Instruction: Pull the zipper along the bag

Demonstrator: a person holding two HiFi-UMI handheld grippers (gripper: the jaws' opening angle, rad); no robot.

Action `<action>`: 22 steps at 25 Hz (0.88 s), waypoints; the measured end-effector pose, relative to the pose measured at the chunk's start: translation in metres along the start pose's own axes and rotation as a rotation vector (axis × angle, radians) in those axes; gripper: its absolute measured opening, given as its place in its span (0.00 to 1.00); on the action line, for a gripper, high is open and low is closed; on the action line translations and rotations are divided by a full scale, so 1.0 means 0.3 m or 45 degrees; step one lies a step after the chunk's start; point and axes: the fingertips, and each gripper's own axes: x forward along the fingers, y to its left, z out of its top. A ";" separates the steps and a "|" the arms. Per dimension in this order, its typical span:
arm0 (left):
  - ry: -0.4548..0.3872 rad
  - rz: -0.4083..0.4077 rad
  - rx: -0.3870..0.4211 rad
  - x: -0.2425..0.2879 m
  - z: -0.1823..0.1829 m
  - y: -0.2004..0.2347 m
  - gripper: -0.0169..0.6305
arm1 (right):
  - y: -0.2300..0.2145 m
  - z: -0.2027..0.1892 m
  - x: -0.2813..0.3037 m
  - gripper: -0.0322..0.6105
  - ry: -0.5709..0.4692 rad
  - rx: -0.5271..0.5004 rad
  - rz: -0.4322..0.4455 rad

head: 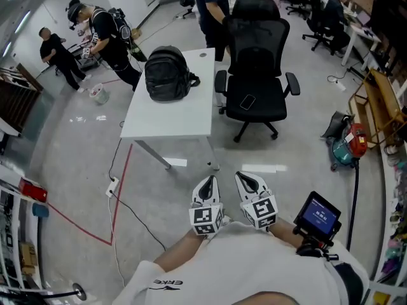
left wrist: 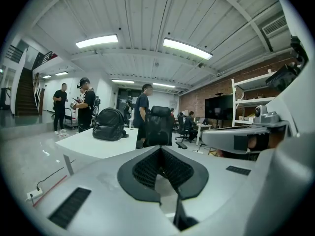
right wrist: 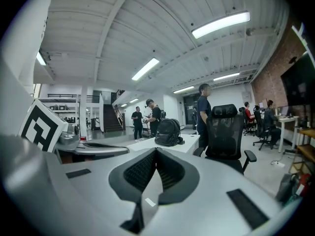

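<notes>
The left claw [head: 207, 182] and right claw [head: 245, 179] hang side by side at the person's chest, each closed on nothing. The bag [head: 166, 74] stands on the table [head: 172, 116], well apart from them.

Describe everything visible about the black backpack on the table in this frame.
The backpack is black, rounded and full-looking, of a slightly shiny, leather-like material. It stands upright near the far end of the white table, with a strap end lying on the tabletop beside it. Only the table touches it; neither gripper is near it. Its zipper is too small to tell whether it is open or shut.
</notes>
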 end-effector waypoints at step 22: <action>0.037 0.073 -0.033 0.454 0.081 0.205 0.03 | -0.265 0.060 0.447 0.05 0.043 0.009 0.054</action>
